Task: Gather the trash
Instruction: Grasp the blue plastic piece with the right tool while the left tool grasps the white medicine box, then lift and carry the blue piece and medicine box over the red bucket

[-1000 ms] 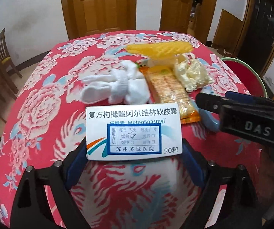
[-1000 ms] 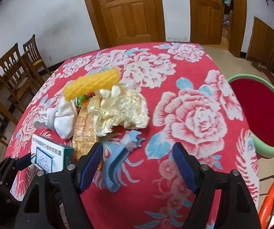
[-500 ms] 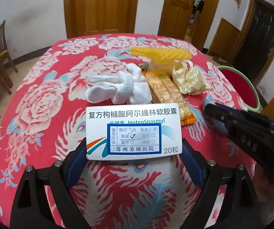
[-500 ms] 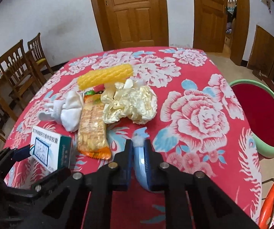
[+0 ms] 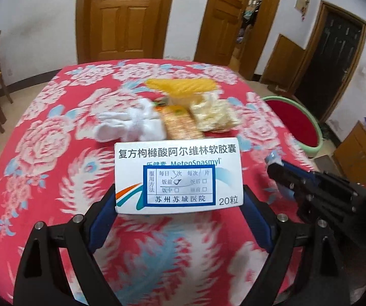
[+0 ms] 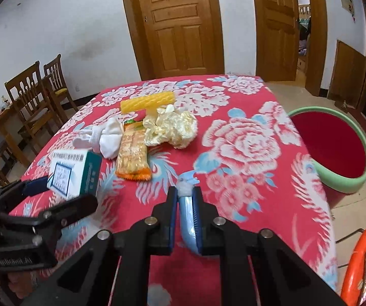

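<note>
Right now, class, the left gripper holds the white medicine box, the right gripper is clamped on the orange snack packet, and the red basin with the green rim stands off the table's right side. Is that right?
Not quite. The right gripper is clamped on the pale blue plastic piece, as the right wrist view shows; the orange snack packet lies untouched on the table. The left gripper does hold the medicine box, and the basin stands where you said.

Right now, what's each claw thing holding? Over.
Left gripper clamps the medicine box. Right gripper shut on a pale blue plastic piece. Green basin beside table, path clear.
</note>
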The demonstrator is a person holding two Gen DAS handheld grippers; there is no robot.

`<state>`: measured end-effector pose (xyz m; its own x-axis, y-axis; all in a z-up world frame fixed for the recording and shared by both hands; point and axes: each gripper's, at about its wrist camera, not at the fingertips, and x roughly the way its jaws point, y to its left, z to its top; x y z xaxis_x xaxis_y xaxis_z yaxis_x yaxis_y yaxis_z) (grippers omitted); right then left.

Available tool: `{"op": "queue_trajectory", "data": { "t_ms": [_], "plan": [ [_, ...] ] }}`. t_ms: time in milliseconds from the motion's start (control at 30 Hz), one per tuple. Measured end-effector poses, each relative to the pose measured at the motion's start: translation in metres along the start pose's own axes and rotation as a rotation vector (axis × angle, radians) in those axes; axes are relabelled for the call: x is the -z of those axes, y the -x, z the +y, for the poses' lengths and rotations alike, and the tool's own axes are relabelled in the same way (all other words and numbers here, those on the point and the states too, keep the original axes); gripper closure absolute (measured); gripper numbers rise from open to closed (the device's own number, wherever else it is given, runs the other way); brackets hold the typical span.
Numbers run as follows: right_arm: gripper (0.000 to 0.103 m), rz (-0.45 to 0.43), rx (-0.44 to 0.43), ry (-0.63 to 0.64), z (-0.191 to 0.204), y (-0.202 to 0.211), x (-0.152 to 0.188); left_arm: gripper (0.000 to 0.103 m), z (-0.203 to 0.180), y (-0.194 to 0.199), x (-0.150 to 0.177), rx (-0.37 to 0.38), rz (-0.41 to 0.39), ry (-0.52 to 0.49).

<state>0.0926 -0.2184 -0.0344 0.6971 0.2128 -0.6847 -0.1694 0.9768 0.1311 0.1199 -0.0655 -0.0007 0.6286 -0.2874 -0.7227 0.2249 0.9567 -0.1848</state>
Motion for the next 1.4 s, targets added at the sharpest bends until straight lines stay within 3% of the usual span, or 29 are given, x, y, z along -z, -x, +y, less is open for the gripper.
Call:
{"op": "queue_trajectory", "data": {
  "t_ms": [300, 533, 967, 1067, 1400],
  "plan": [
    [0.09, -0.108, 0.179, -0.062, -0.042, 0.054, 0.016, 0.013, -0.06, -0.01, -0.007, 0.15, -0.006, -0.1],
    [0.089, -0.112, 0.246, -0.129, -0.076, 0.073, 0.034, 0.013, -0.107, -0.016, -0.016, 0.222, 0.0, -0.203],
    [0.089, -0.162, 0.306, -0.171, -0.126, 0.079, 0.015, 0.013, -0.141, -0.04, -0.047, 0.261, 0.019, -0.232],
    [0.089, -0.17, 0.312, -0.184, -0.137, 0.078, 0.007, 0.013, -0.149, -0.053, -0.053, 0.236, 0.033, -0.262],
    [0.089, -0.205, 0.35, -0.211, -0.17, 0.072, -0.017, 0.013, -0.184, -0.089, -0.084, 0.255, 0.036, -0.304]
  ]
}}
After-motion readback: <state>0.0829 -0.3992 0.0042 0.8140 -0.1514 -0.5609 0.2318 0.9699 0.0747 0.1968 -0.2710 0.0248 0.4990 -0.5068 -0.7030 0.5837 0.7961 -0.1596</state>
